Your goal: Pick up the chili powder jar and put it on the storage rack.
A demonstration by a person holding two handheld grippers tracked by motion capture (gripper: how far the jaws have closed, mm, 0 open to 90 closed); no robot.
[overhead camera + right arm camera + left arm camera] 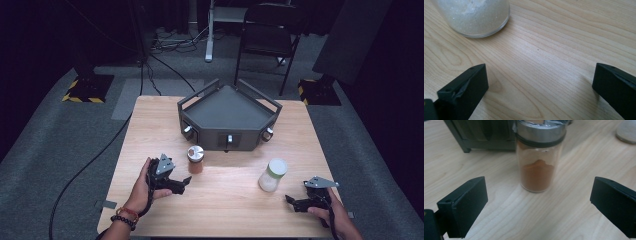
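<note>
A glass spice jar with a metal lid and brown powder stands left of the table's middle. My left gripper sits just in front of it, open and empty. In the left gripper view the spice jar stands upright ahead of the wide-apart jaws, untouched. A second jar with white grains and a pale lid stands to the right. My right gripper rests open near the table's front right, a short way from it. The right gripper view shows the white jar's base at the upper left, ahead of the jaws.
A dark grey angular tray-like cabinet with small knobs stands at the back middle of the wooden table. Bare wood lies between the two jars. A folding chair and cables are on the floor behind.
</note>
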